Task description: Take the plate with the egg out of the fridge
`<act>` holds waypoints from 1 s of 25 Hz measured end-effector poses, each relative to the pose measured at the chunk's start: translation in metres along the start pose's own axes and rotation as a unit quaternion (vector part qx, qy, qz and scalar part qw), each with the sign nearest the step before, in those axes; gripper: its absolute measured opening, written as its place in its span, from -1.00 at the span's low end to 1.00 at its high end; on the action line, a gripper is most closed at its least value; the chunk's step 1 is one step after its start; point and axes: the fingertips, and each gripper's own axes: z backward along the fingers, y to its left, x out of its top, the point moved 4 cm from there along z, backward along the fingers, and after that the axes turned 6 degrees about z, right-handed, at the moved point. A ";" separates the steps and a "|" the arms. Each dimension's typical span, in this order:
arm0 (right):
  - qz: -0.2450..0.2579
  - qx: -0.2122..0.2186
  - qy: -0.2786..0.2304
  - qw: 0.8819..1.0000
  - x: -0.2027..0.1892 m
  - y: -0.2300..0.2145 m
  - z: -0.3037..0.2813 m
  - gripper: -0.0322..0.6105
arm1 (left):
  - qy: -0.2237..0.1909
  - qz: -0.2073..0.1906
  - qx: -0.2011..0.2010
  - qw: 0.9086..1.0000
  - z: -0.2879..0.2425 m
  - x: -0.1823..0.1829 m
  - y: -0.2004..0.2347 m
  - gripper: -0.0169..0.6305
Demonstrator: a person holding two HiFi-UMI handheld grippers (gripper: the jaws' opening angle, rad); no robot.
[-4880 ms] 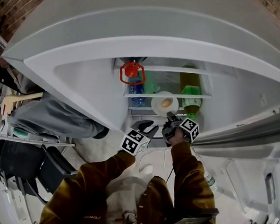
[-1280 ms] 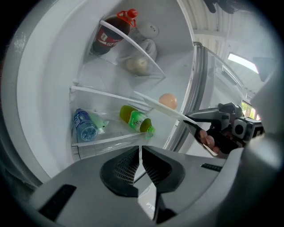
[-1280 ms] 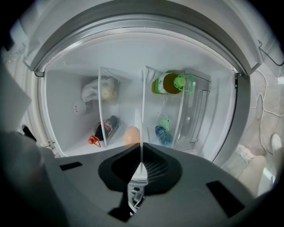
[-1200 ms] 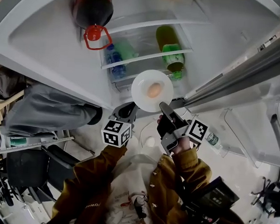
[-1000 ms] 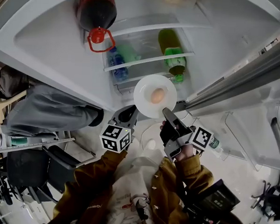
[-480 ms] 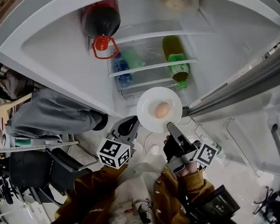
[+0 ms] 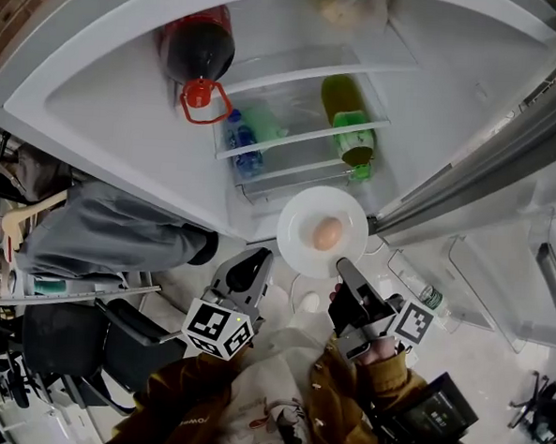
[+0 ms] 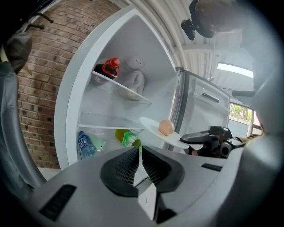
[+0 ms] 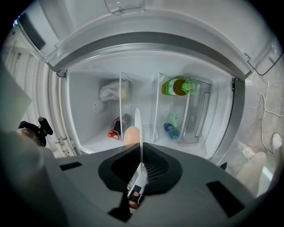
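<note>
**Item:** plate (image 7: 301, 229) w/ egg (image 7: 327, 233).
**Loc.:** outside fridge (image 7: 117, 94), just in front of its open lower shelves and clear of them. Egg sits near plate centre.
**R gripper** (image 7: 343, 267): clamped on plate's near rim, in front of fridge opening. Plate is carried by that one edge, approx. level.
**L gripper** (image 7: 255, 259): jaws together, nothing betw. them. In front of fridge, beside plate, not touching it.
**Inside fridge:** cola bottle (image 7: 197, 47) on upper shelf; green bottle (image 7: 346, 108) and water bottle (image 7: 238, 144) lower down.
**Step (est.):** withdrawal about done; carry-away phase.
**Next (est.):** keep plate level, since egg is loose and will likely roll if plate sags in the rim grip. Move slowly away from fridge to a set-down spot; none in view. L gripper is free to steady the opposite rim.
</note>
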 end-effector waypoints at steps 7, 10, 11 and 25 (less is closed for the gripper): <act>-0.003 -0.009 -0.013 1.000 -0.005 -0.005 0.013 -0.84 | -0.009 0.007 0.002 1.000 0.003 -0.002 -0.008 -0.86; -0.008 -0.010 -0.019 1.000 -0.011 -0.003 0.022 -0.84 | -0.006 0.005 -0.005 1.000 0.003 -0.004 -0.014 -0.86; -0.010 -0.012 -0.020 1.000 -0.014 -0.004 0.024 -0.84 | -0.004 0.004 -0.007 1.000 0.003 -0.004 -0.016 -0.86; -0.008 -0.022 -0.049 0.999 -0.007 -0.008 0.035 -0.84 | -0.003 -0.008 -0.036 0.999 -0.014 0.000 -0.027 -0.86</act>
